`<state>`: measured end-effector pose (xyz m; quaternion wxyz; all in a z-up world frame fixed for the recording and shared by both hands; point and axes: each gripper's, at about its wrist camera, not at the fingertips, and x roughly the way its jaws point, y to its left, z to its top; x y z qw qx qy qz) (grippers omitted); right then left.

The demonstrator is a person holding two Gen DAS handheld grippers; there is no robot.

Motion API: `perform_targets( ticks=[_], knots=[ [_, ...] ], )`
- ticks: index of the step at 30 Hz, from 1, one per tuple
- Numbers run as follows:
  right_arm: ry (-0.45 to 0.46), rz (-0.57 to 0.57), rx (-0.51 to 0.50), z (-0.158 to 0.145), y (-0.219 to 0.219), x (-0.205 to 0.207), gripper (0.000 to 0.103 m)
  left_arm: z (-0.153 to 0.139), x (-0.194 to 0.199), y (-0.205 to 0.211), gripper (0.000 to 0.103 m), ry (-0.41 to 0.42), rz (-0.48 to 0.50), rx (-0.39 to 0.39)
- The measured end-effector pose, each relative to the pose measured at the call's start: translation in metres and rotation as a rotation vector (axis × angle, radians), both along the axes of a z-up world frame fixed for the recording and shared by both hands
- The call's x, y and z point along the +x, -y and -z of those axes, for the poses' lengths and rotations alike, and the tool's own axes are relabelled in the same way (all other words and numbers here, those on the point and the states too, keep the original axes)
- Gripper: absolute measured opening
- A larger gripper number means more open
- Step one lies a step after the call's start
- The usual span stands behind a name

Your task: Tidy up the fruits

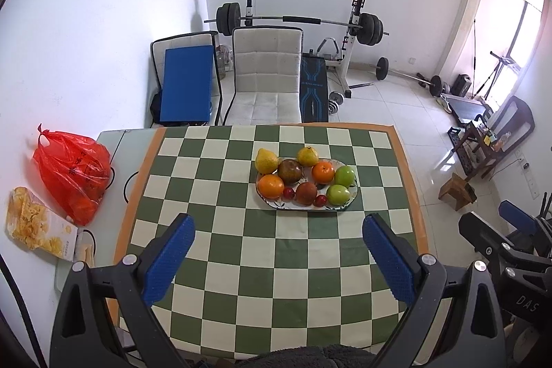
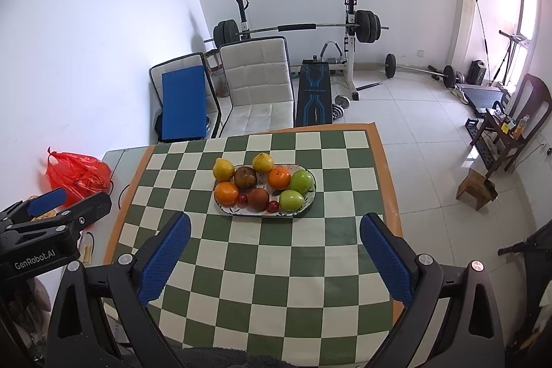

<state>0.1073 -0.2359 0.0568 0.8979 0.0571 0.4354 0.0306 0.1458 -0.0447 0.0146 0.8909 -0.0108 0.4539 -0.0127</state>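
Both the left gripper (image 1: 277,254) and right gripper (image 2: 274,252) hang short of the plate (image 1: 276,204), jaws wide and empty; fruits piled on it mid-tabletop (image 1: 241,281), likely ready for sorting.

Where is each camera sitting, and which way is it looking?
Left wrist view: sits on the left tongs, held above the near edge of the checkered table, looking forward at the fruit plate; its two blue pads show wide open, with the right tongs at the right edge.
Right wrist view: sits on the right tongs, facing the same way; its open pads show, with the left tongs at the left edge.
Both share the plate, the white chair, the red bag and the barbell rack.
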Motion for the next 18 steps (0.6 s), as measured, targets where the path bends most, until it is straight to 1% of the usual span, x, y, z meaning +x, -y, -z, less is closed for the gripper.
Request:
perform_targets(
  ticks=[5, 9, 13, 14, 18],
  knots=[
    [0.009, 0.002, -0.003, -0.001, -0.001, 0.001, 0.101, 0.004, 0.002, 0.0, 0.1, -0.004, 0.0, -0.002],
    [0.014, 0.004, -0.006, 0.004, 0.0, 0.012, 0.101, 0.013, 0.009, 0.003, 0.1, -0.011, 0.003, -0.006],
    [0.019, 0.013, -0.027, 0.019, 0.002, 0.028, 0.101, 0.022, 0.02, 0.007, 0.1, 0.002, 0.002, 0.005],
    [0.019, 0.014, -0.029, 0.023, 0.002, 0.033, 0.101, 0.025, 0.023, 0.008, 0.102, 0.005, 0.001, 0.012],
    [0.015, 0.028, -0.039, 0.04, 0.007, 0.052, 0.101, 0.038, 0.039, 0.011, 0.102, -0.004, -0.006, 0.027]
  ],
)
